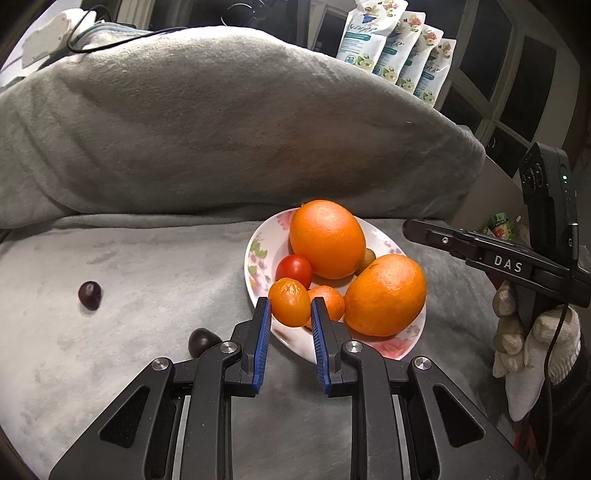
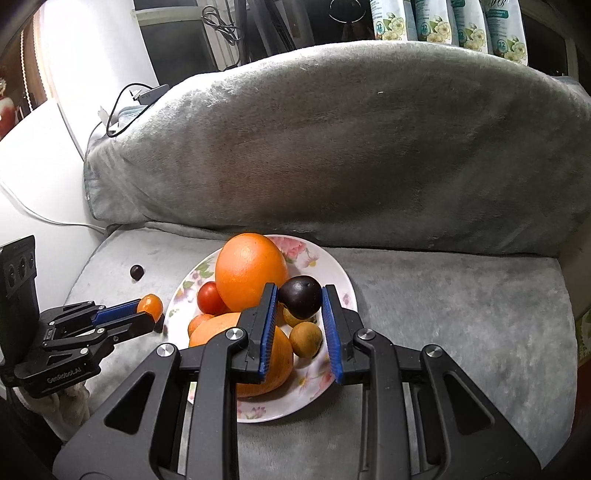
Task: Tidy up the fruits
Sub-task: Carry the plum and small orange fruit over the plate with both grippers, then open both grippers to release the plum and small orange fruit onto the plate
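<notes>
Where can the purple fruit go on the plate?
The plate's near right part, beside the small green fruits, looks bare, as does the floral rim nearest the right gripper. The left side is crowded with two oranges and a tomato.

Blanket (image 1: 184, 147): grey plush fleece, matt, napped. Plate (image 2: 332, 266): glossy glazed ceramic, floral print. Oranges (image 1: 327, 238): pebbled, slightly shiny peel. Tomato (image 1: 293, 269): smooth, glossy skin. Dark plum (image 2: 300, 297): smooth, dull sheen. Left gripper (image 1: 290, 317) fingers (image 1: 263, 332): matt black plastic, ribbed blue rubber pads, bright metal pivot pins. Glove (image 1: 532, 339): off-white knit cloth. Pouches (image 1: 369, 33): glossy printed plastic film.
</notes>
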`<control>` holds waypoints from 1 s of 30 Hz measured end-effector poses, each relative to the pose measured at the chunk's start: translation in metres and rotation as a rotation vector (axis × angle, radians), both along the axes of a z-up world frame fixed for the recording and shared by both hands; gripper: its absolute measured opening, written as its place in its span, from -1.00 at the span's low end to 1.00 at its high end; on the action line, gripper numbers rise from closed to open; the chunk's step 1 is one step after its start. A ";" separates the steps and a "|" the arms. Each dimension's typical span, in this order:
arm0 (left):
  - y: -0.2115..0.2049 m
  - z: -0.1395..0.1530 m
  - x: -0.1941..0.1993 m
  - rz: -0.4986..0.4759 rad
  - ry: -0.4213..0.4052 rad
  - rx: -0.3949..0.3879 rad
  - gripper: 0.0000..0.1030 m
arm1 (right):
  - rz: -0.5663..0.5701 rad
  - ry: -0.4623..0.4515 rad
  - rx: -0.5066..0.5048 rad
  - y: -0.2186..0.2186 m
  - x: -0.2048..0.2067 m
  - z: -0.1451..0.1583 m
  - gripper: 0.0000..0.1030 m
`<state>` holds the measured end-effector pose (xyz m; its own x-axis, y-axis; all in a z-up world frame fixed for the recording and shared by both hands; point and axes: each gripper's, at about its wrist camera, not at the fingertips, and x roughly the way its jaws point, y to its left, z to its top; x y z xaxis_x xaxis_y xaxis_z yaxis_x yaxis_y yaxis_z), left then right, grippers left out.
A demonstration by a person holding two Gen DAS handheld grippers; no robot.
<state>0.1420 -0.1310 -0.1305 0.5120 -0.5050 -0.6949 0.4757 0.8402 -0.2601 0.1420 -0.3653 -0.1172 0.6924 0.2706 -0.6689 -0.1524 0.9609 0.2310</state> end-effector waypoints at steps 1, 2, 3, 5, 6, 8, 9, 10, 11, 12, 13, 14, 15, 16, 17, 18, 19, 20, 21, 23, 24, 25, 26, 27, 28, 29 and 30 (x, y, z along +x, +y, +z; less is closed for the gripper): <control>-0.001 0.000 0.000 -0.002 -0.001 -0.001 -0.60 | 0.000 0.002 0.002 0.000 0.001 -0.001 -0.50; -0.002 0.001 0.000 -0.006 -0.003 -0.001 -0.60 | 0.000 0.004 0.004 0.001 0.002 -0.001 -0.50; -0.003 0.001 -0.001 -0.009 -0.005 -0.001 -0.60 | 0.000 0.005 0.006 0.001 0.003 -0.002 -0.50; -0.004 0.002 -0.001 -0.014 -0.006 0.000 -0.60 | 0.001 0.007 0.010 0.000 0.003 -0.003 -0.50; -0.005 0.003 -0.002 -0.017 -0.007 0.000 -0.60 | 0.002 0.008 0.012 0.000 0.003 -0.003 -0.50; -0.007 0.004 -0.002 -0.019 -0.010 0.003 -0.60 | 0.005 0.010 0.013 0.000 0.004 -0.003 -0.50; -0.007 0.004 -0.002 -0.020 -0.011 0.002 -0.60 | 0.005 0.010 0.013 0.000 0.004 -0.003 -0.50; -0.007 0.005 -0.003 -0.021 -0.012 0.001 -0.60 | 0.006 0.010 0.013 0.000 0.004 -0.003 -0.50; -0.007 0.005 -0.003 -0.021 -0.013 0.001 -0.59 | 0.007 0.010 0.014 0.000 0.004 -0.003 -0.49; -0.007 0.005 -0.003 -0.020 -0.013 0.001 -0.59 | 0.007 0.010 0.015 0.000 0.005 -0.003 -0.49; -0.007 0.005 -0.003 -0.021 -0.015 0.000 -0.59 | 0.007 0.009 0.016 0.000 0.004 -0.002 -0.49; -0.006 0.006 -0.003 -0.022 -0.017 0.000 -0.59 | 0.008 0.008 0.019 -0.001 0.004 -0.002 -0.49; -0.006 0.006 -0.003 -0.021 -0.018 0.001 -0.59 | 0.009 0.006 0.019 -0.001 0.004 -0.001 -0.48; -0.006 0.006 -0.004 -0.021 -0.019 0.001 -0.59 | 0.009 0.003 0.019 -0.001 0.003 -0.001 -0.47; -0.006 0.006 -0.004 -0.021 -0.020 0.001 -0.55 | 0.010 0.002 0.019 -0.001 0.003 0.000 -0.44; -0.006 0.007 -0.004 -0.021 -0.023 0.001 -0.51 | 0.011 0.001 0.019 0.000 0.002 0.000 -0.40; -0.007 0.007 -0.005 -0.020 -0.025 0.001 -0.37 | 0.012 -0.002 0.019 0.000 0.002 0.001 -0.26; -0.006 0.007 -0.005 -0.021 -0.028 0.000 -0.27 | 0.011 -0.005 0.020 0.000 0.001 0.001 -0.18; -0.007 0.008 -0.006 -0.022 -0.031 0.000 -0.26 | 0.010 -0.009 0.022 0.000 0.000 0.002 -0.03; -0.007 0.009 -0.007 -0.026 -0.048 0.005 -0.18 | 0.011 -0.014 0.025 0.001 0.000 0.003 0.03; -0.007 0.010 -0.008 -0.027 -0.051 0.006 -0.13 | 0.012 -0.014 0.023 0.001 -0.001 0.004 0.03; -0.008 0.010 -0.009 -0.025 -0.056 0.008 -0.05 | 0.011 -0.015 0.020 0.001 -0.002 0.004 0.08; -0.009 0.011 -0.010 -0.024 -0.061 0.008 0.02 | 0.011 -0.017 0.016 0.001 -0.002 0.005 0.18; -0.009 0.011 -0.010 -0.024 -0.065 0.010 0.06 | 0.011 -0.019 0.014 0.001 -0.002 0.005 0.24; -0.010 0.012 -0.011 -0.025 -0.071 0.014 0.16 | 0.010 -0.026 0.010 0.002 -0.003 0.007 0.35; -0.010 0.012 -0.012 -0.024 -0.076 0.016 0.25 | 0.010 -0.031 0.008 0.003 -0.004 0.007 0.43; -0.011 0.013 -0.013 -0.024 -0.078 0.012 0.26 | 0.011 -0.038 0.003 0.004 -0.005 0.009 0.47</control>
